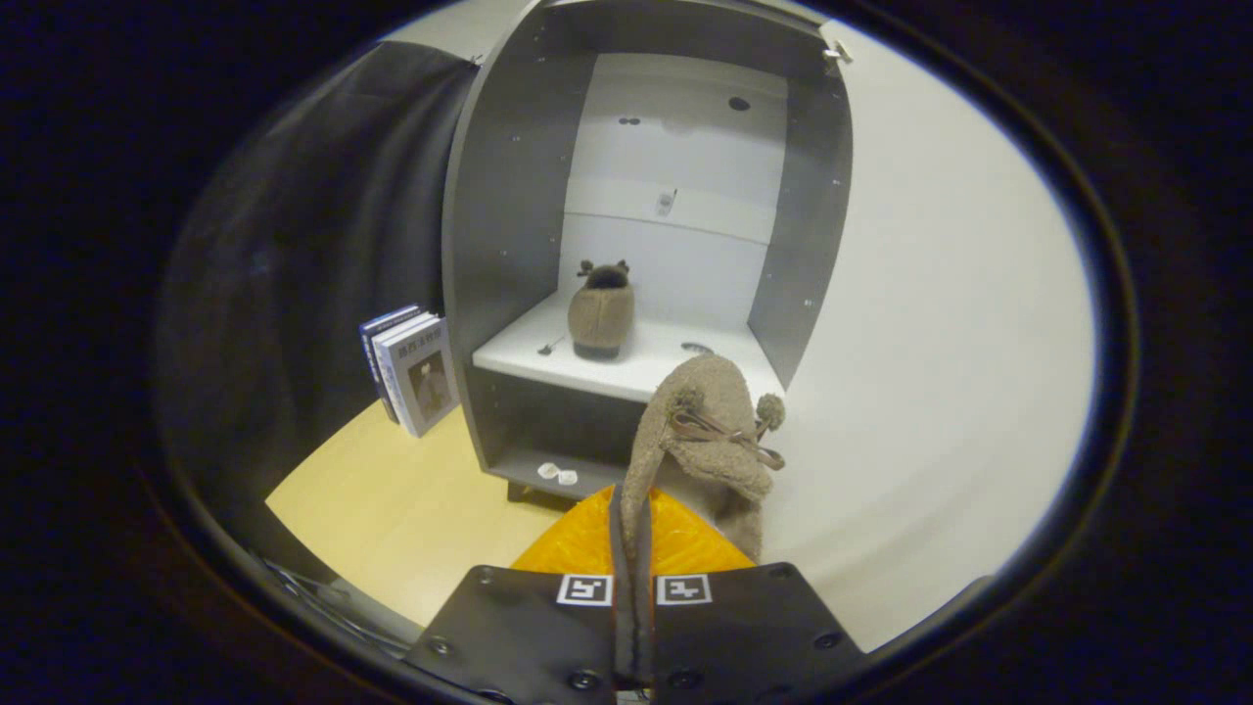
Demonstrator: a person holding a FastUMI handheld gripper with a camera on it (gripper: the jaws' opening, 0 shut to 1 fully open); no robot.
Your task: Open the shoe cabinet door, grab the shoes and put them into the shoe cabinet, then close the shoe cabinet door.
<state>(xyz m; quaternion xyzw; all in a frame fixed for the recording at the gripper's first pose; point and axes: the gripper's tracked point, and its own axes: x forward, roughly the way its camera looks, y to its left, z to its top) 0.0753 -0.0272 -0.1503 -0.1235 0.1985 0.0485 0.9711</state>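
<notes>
Gripper: our gripper (631, 548) is clamped on the tan shoe's (707, 431) edge.
Held shoe: we see it hanging ahead of the fingers, before the cabinet (509, 245).
Door (930, 343): open.
Shelf (636, 367): second shoe (600, 313) upon it.
Beside cabinet: books (411, 367).

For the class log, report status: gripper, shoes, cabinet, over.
Gripper shut on second shoe, held just short of the cabinet. First shoe already on the shelf. Door open, shelf space free beside first shoe.
</notes>
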